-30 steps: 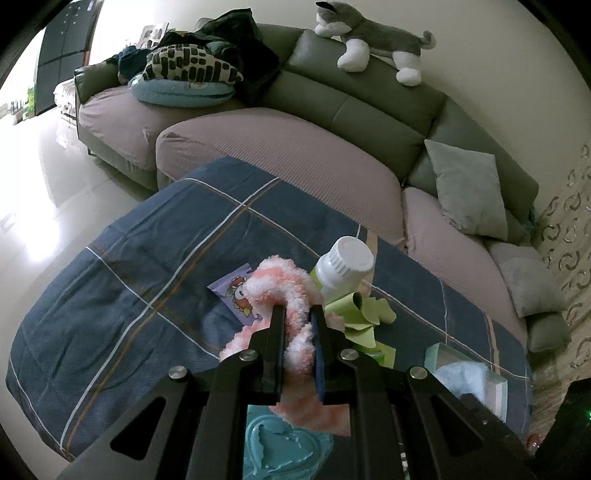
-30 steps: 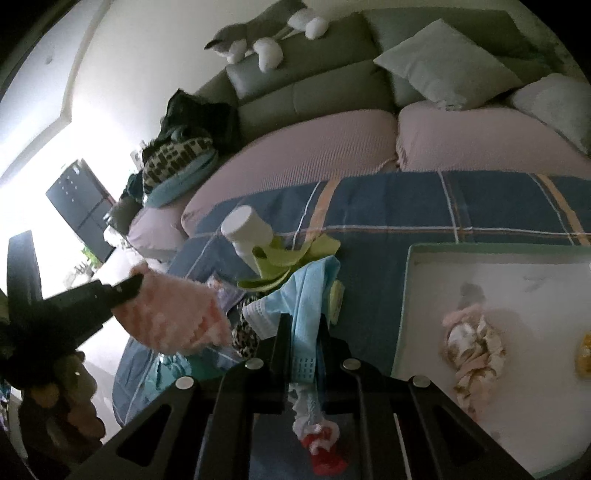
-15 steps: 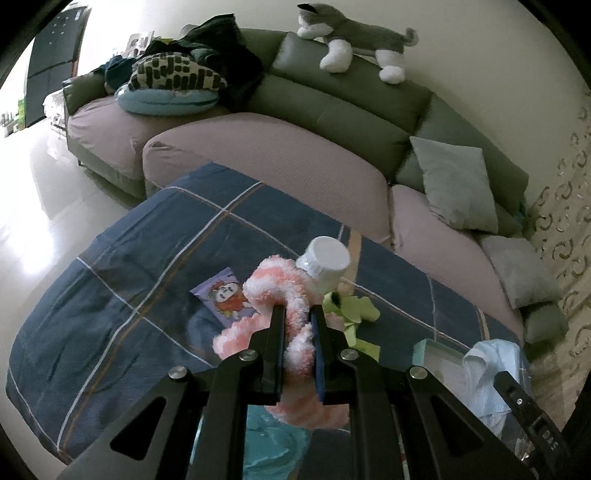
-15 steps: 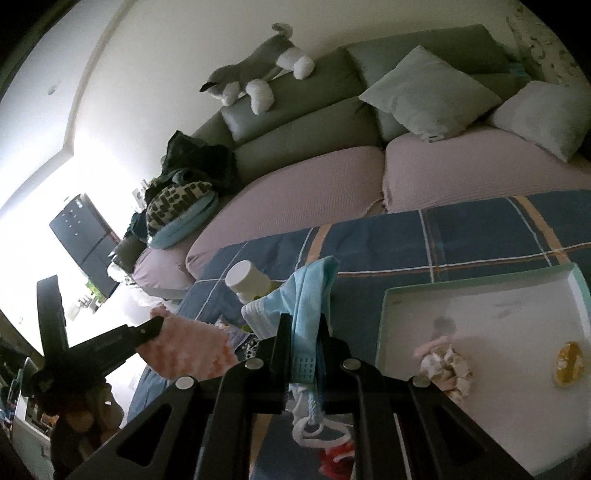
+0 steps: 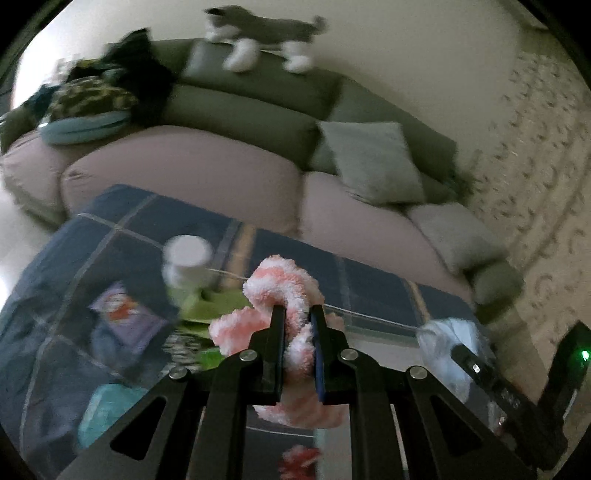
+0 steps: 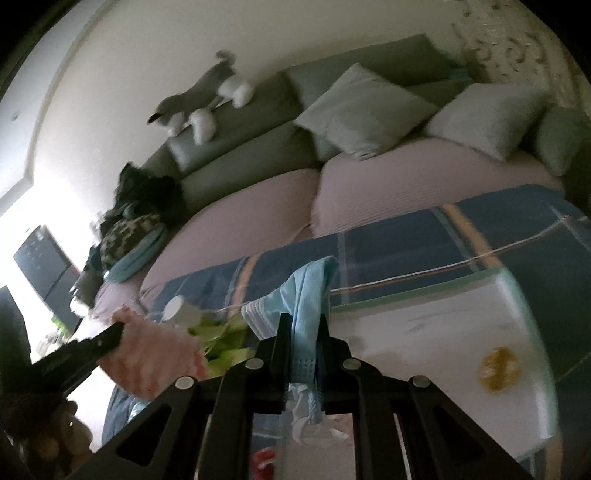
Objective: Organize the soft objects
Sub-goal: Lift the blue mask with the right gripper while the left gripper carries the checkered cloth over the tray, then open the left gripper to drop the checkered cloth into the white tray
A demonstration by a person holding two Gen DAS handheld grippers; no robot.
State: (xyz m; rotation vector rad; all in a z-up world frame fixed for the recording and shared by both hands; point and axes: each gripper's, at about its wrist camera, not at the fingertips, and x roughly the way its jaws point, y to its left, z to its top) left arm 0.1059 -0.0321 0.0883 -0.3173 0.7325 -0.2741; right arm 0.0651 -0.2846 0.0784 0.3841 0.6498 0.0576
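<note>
My left gripper [image 5: 297,314] is shut on a fluffy pink and white sock [image 5: 284,288] and holds it in the air above the blue plaid table. The sock also shows at the left of the right wrist view [image 6: 155,354]. My right gripper [image 6: 303,322] is shut on a light blue cloth [image 6: 308,291], held above the left edge of the white tray [image 6: 424,325]. The cloth shows at the right of the left wrist view [image 5: 448,336], with the right gripper's body below it.
A white-capped bottle [image 5: 186,262] stands on green cloths [image 5: 210,306] on the plaid table [image 5: 110,236]. A yellow item [image 6: 500,369] lies in the tray. A sofa [image 5: 207,173] with cushions and a plush dog [image 5: 258,33] is behind. A teal item [image 5: 107,410] lies near left.
Both grippers have lifted and swung right with their loads. The bottle and sofa slid left in the left view; the tray now sits under the right gripper.
</note>
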